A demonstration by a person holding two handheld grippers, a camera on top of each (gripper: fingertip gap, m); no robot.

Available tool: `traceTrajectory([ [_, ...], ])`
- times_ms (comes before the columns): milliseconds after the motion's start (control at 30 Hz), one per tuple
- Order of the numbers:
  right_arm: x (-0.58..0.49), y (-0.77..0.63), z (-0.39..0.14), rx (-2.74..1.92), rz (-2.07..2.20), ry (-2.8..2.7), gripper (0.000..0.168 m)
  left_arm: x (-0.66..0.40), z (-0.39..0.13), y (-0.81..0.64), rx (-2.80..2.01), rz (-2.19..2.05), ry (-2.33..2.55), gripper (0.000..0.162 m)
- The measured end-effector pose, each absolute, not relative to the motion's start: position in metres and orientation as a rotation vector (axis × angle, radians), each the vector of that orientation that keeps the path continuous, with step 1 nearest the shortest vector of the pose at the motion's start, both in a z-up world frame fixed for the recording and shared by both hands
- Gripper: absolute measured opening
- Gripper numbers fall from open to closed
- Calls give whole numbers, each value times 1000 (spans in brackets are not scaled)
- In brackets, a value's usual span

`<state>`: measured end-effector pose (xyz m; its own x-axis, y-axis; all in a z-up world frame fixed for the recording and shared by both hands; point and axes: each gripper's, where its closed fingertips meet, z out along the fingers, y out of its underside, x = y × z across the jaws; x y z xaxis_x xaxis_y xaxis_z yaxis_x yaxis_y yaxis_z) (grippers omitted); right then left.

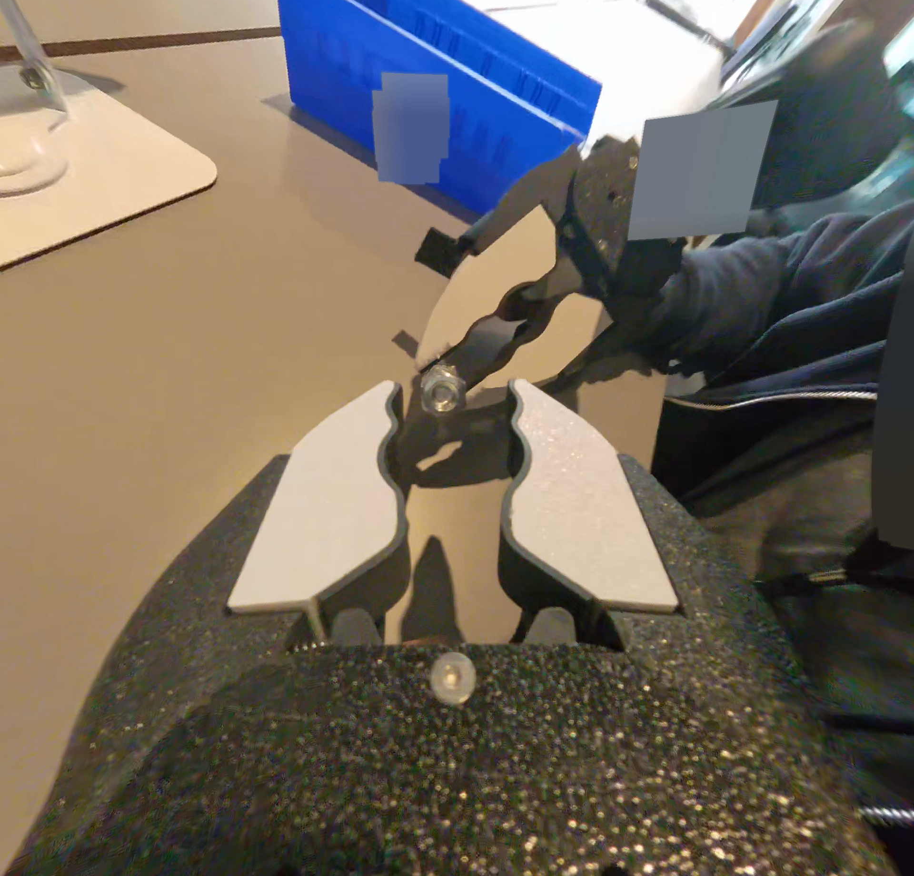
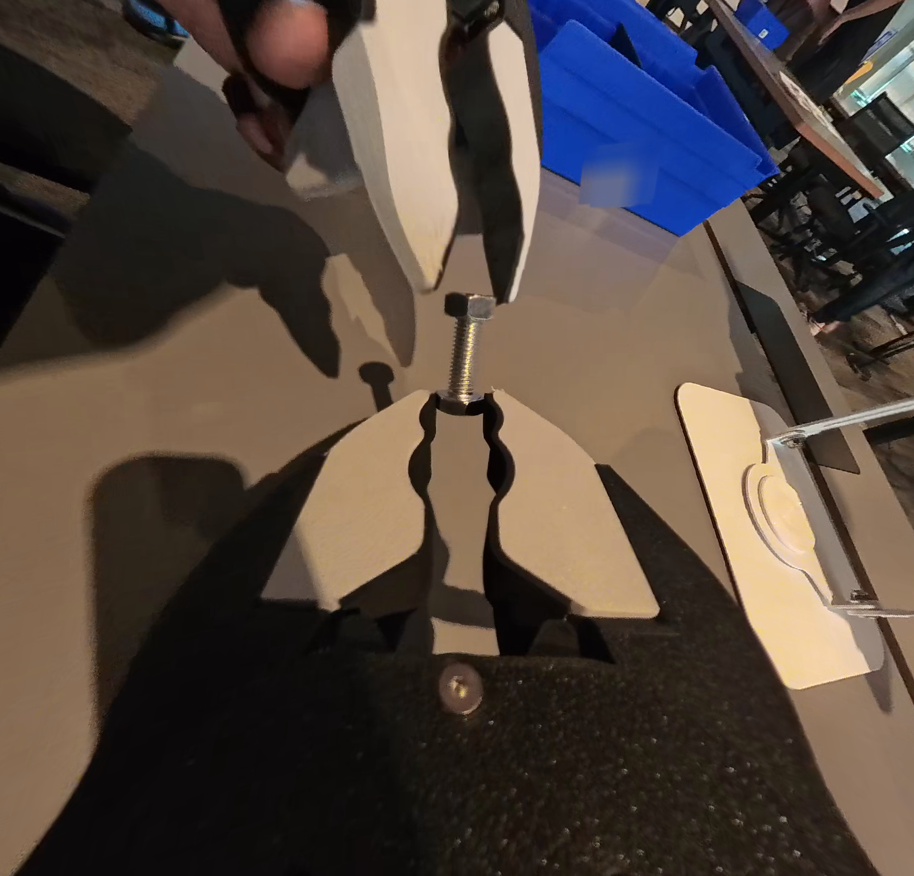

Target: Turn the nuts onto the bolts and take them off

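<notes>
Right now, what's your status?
Right gripper shut on nut, threaded on bolt. Left gripper open around bolt head. Nothing in the way.

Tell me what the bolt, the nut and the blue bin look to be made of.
Bolt: bright silvery metal, probably plated steel; the threads glint.
Nut: likely the same metal, but mostly shadowed between the right gripper fingertips, so less sure.
Bin: moulded plastic by its even saturated blue, thin walls and slight sheen.
</notes>
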<state>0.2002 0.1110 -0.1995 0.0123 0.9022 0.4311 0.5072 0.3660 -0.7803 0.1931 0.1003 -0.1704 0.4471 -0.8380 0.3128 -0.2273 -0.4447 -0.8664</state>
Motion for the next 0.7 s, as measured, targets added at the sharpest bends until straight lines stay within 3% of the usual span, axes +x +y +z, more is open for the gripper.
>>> traceTrajectory([
  [133, 200, 110, -199, -1272, 497, -1640, 18, 195, -182, 101, -1948, -749, 1016, 33],
  [700, 200, 106, -201, -1262, 477, -1661, 18, 199, -185, 101, -1965, -690, 1083, 18],
])
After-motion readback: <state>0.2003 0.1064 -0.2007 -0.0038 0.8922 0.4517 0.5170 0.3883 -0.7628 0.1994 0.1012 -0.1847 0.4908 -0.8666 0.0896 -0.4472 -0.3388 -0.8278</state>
